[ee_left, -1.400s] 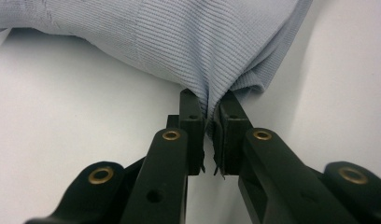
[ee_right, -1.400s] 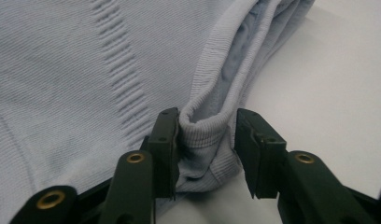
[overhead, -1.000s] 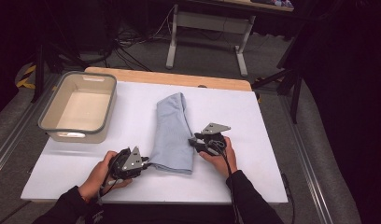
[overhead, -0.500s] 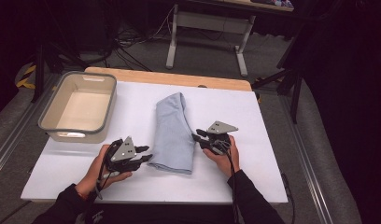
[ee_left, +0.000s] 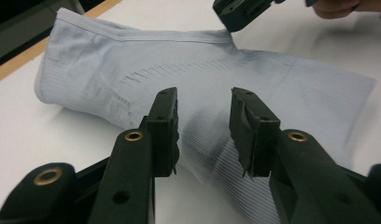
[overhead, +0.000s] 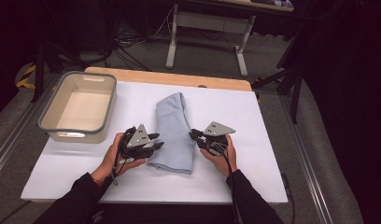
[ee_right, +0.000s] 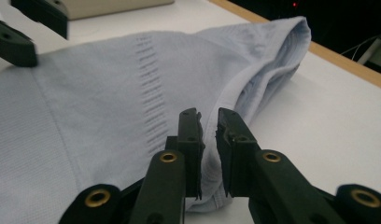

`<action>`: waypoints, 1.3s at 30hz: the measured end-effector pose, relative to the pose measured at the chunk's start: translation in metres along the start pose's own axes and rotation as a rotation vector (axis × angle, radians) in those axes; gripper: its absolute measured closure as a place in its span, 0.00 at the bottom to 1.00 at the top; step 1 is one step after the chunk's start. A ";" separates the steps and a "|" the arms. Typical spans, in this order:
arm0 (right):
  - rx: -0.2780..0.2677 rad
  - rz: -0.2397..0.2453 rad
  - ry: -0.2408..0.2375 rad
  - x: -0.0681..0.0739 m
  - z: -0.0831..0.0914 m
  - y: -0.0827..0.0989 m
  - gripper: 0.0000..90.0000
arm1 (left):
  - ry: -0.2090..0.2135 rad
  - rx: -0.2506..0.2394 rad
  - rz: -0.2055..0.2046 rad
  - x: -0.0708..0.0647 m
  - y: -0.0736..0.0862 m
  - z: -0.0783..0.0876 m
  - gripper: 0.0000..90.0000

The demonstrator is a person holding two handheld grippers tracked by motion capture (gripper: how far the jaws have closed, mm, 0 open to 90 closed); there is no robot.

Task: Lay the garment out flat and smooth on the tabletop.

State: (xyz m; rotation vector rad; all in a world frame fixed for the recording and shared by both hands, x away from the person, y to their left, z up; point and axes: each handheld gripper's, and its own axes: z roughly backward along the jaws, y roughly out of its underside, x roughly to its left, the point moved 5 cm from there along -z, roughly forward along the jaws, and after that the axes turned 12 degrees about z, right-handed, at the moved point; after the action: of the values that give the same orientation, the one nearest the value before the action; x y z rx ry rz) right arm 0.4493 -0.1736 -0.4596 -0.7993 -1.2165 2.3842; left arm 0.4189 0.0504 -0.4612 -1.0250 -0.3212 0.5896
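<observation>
High view: a folded pale blue garment lies in the middle of the white table, with a beige tub well apart at the far left. The left gripper hovers just beside the garment's left edge; its jaws have just been opening and stand apart with nothing between them, the cloth lying beyond and below. The right gripper is at the garment's right edge, and its jaws have just been closing: in the right gripper view they are nearly together with the folded hem in the narrow slot, though I cannot tell whether the pads truly bite. The likely trouble is a shallow pinch catching only the top layer, so a lift would peel the fold open or let the hem slip free.
</observation>
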 end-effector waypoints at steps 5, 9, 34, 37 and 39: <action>0.006 0.005 -0.018 0.005 -0.004 -0.001 0.93 | -0.018 -0.012 -0.012 0.005 -0.004 -0.003 0.75; 0.022 0.016 -0.020 0.007 -0.007 -0.001 0.87 | -0.007 0.006 -0.011 0.008 -0.003 -0.008 0.76; 0.147 -0.033 0.002 0.001 -0.016 0.022 0.91 | -0.040 0.165 -0.018 0.013 0.020 -0.027 0.77; 0.151 -0.024 0.004 0.002 -0.016 0.023 0.91 | -0.048 0.176 -0.035 0.012 0.022 -0.027 0.78; 0.153 -0.023 0.001 0.002 -0.016 0.023 0.91 | -0.049 0.181 -0.035 0.011 0.022 -0.026 0.78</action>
State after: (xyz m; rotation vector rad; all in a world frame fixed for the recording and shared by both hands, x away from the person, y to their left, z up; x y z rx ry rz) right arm 0.4565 -0.1758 -0.4870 -0.7347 -1.0228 2.4229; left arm 0.4341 0.0472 -0.4934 -0.8303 -0.3221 0.6020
